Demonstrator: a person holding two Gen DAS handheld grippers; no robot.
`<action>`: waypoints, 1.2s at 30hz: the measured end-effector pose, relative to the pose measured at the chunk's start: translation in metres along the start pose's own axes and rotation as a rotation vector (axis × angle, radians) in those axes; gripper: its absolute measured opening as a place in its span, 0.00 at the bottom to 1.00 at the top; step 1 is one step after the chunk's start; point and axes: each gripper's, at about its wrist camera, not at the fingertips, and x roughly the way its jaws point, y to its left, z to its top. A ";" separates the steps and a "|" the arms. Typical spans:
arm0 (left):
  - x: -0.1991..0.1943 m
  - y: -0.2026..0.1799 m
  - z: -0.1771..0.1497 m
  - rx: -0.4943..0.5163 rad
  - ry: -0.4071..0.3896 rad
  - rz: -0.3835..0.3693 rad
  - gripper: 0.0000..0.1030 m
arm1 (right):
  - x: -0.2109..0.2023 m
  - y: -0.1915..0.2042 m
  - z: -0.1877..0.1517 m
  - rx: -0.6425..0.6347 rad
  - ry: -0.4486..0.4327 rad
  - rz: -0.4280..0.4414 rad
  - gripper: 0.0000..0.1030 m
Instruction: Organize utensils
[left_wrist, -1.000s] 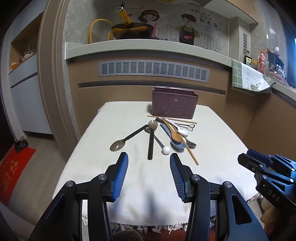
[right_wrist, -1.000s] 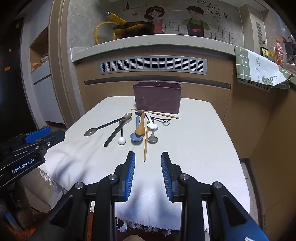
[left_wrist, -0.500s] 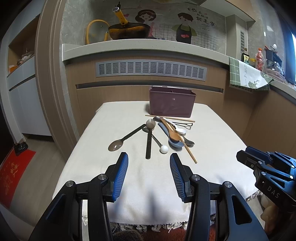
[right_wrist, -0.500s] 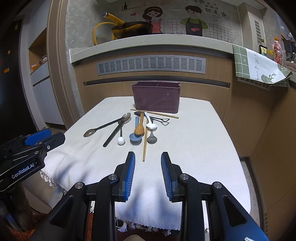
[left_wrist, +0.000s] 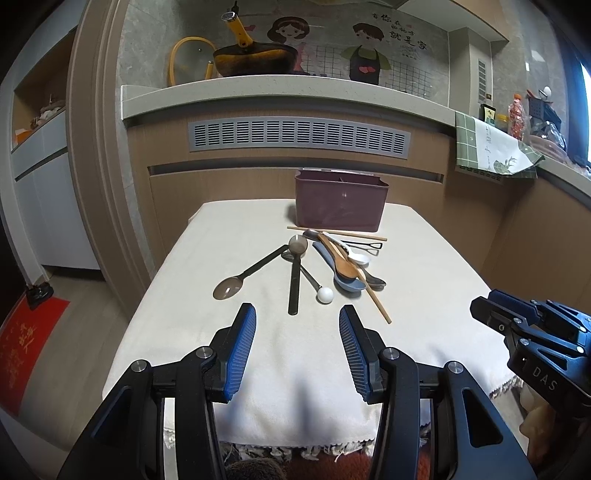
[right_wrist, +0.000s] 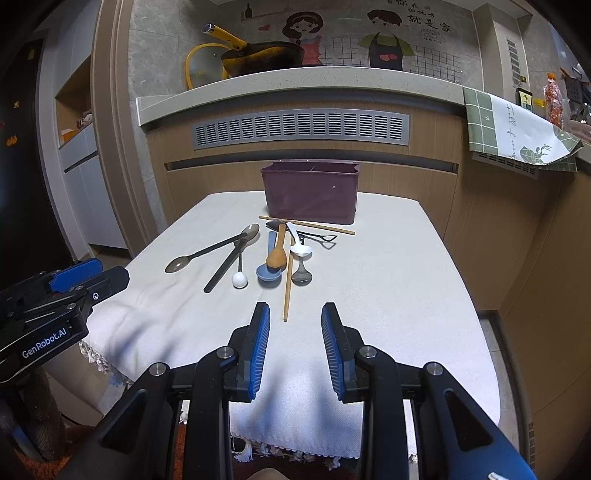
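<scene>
Both grippers have eased slightly nearer the table (left_wrist: 424, 258) since a second ago. The left gripper (left_wrist: 297, 326) hangs open and empty, as does the right gripper (right_wrist: 295, 321). The utensils (right_wrist: 273, 254) lie unmoved, heaped before the bin (right_wrist: 310, 192).

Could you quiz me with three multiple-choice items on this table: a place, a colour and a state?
1. Where is the box?
A. behind the utensils
B. on the floor
C. in a gripper

2. What colour is the box?
A. yellow
B. purple
C. green

3. How is the right gripper?
A. shut on a spoon
B. open, empty
C. shut on a chopstick

Answers: 1 A, it stands at the far end of the table, past the pile; 2 B, its walls are dark purple; 3 B, cloth shows between its spread fingers.
</scene>
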 end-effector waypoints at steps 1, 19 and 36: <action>0.000 -0.001 -0.001 0.000 0.001 0.000 0.47 | 0.000 0.000 0.000 0.001 0.000 0.000 0.27; 0.000 0.000 0.001 0.000 0.005 -0.002 0.47 | 0.001 -0.001 0.000 0.000 0.002 0.001 0.27; 0.001 -0.002 0.001 0.006 0.009 -0.005 0.47 | 0.002 -0.002 0.000 0.003 0.008 0.002 0.27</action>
